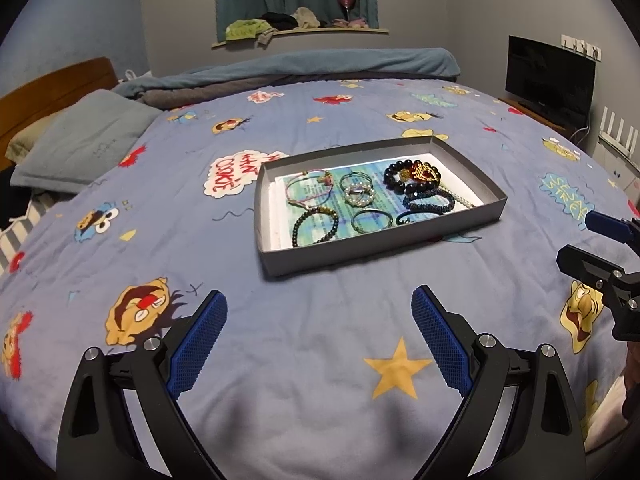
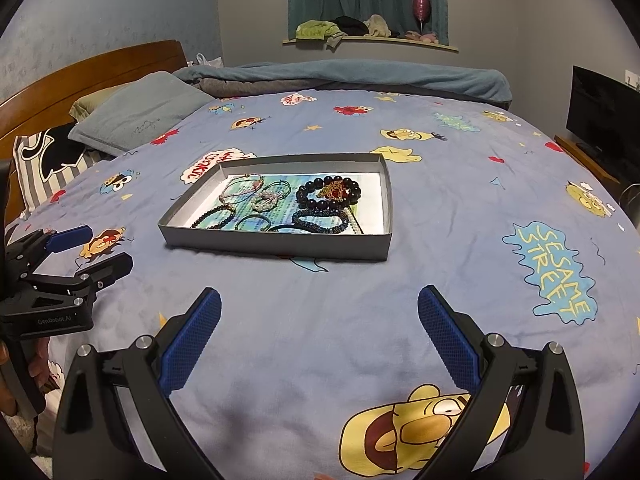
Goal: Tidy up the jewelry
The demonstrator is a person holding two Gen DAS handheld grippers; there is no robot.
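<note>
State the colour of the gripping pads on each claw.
Blue, with a fine textured grid, on black arms; the left claw's pads show it best in the left wrist view.

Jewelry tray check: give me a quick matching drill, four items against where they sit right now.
Items:
1. gold heart pendant
2. pink cord bracelet
3. left gripper
4. grey tray

Places:
A. tray's far-left corner
B. on the blue bedspread
C. atop the black bead bracelet
D. open above the bedspread, short of the tray

Pairs: 1-C, 2-A, 3-D, 4-B
</note>
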